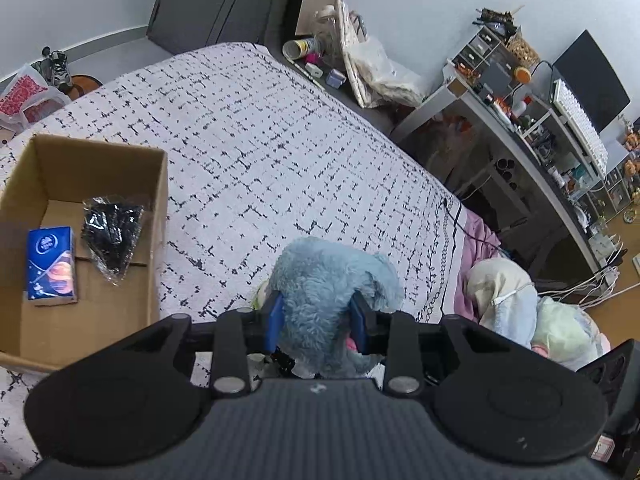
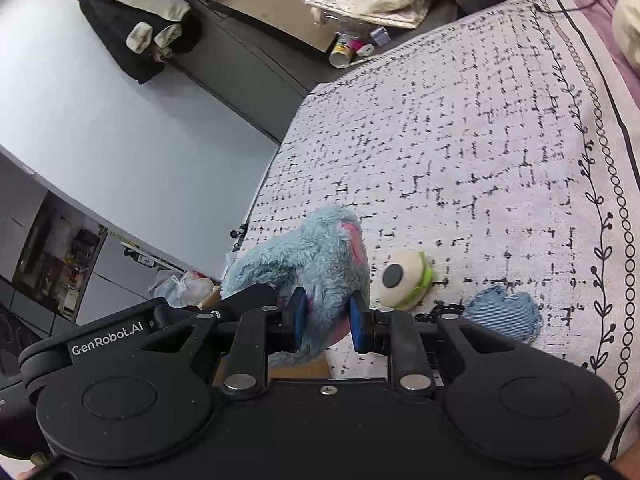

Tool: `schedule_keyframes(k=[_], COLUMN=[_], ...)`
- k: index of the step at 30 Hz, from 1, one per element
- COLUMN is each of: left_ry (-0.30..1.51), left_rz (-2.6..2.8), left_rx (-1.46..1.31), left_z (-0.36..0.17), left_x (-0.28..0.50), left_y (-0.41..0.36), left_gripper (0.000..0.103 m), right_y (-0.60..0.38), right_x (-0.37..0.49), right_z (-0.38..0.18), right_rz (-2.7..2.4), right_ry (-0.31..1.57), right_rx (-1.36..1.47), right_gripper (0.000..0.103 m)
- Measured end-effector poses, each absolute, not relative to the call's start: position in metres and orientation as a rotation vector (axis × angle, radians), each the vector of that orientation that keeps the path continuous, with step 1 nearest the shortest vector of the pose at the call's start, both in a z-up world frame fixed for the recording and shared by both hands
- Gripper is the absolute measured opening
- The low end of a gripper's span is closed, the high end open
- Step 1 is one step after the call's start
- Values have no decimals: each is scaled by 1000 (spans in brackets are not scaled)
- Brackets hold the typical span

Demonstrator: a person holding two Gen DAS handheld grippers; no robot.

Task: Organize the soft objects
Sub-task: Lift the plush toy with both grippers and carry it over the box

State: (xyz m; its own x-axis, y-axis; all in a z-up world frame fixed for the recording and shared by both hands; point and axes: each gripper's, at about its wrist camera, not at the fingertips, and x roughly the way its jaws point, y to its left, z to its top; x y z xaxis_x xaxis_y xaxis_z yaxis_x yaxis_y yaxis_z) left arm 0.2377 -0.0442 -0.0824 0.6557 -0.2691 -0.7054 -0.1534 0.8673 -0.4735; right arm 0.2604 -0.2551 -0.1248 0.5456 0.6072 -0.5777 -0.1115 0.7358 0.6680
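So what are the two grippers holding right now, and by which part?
Both hold the blue plush toy: the left gripper and the right gripper each pinch a fluffy limb or ear.

Home bedroom: patterned bedspread (image 1: 280,152), cluttered desk (image 1: 532,128), hanging coat (image 2: 136,20).

Bright even light, sharp, fisheye-warped edges

Pale-blue plush toy (image 1: 332,280) (pink patch, perhaps).
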Motion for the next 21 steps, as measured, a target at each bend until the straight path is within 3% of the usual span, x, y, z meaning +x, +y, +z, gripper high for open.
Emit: schedule_keyframes(k=[21], left_ry=[776], left_rz=[-20], left_rx=[-643], left_z=[-57], left_x=[208], left_y=[31], left_gripper=[34], right_y=[-182], right_x=[251], right_z=[-91], right_rz=[535], right_ry=[863], right_rx=[525], right_gripper=[22])
